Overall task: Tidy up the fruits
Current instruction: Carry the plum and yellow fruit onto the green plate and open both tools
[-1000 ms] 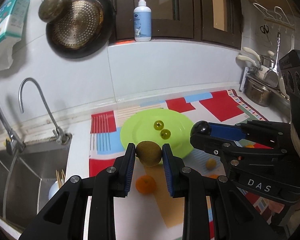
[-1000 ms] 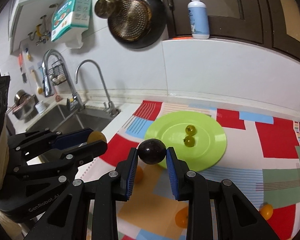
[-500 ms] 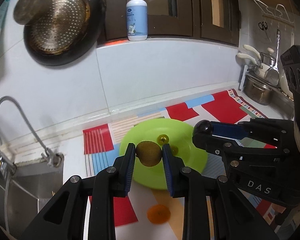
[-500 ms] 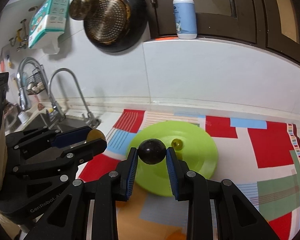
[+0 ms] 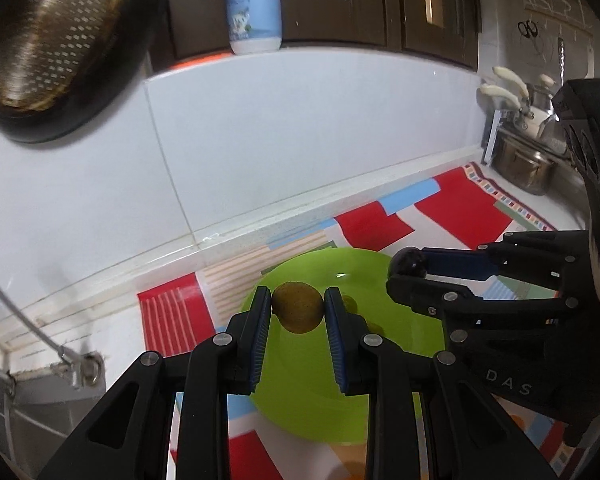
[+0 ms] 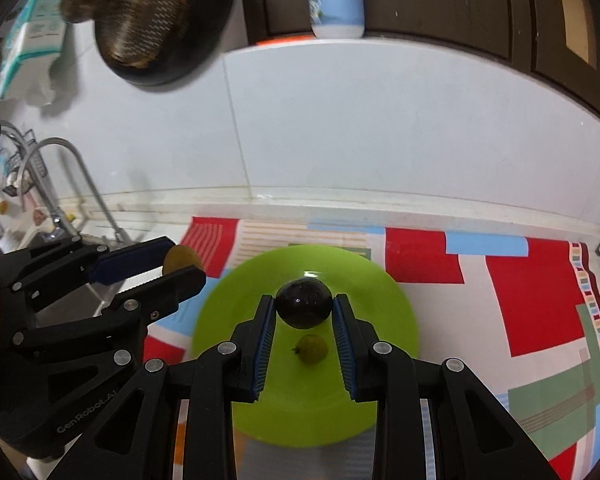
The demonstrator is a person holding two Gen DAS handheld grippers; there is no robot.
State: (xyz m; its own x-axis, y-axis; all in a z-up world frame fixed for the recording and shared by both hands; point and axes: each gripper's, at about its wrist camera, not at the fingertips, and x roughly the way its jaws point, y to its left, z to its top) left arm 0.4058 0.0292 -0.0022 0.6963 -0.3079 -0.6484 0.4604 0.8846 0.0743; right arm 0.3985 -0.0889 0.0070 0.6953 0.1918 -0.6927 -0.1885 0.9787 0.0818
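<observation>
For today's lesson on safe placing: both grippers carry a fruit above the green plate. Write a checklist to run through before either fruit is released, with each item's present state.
1. Left gripper shut on the brown fuzzy kiwi: ok.
2. Right gripper shut on the dark round plum-like fruit: ok.
3. Both fruits over the round lime-green plastic plate: ok.
4. Free space on the plate beside the small green fruit: ok.
5. Grippers apart from each other: ok.
6. Height above the plate low enough to release: cannot tell.
</observation>
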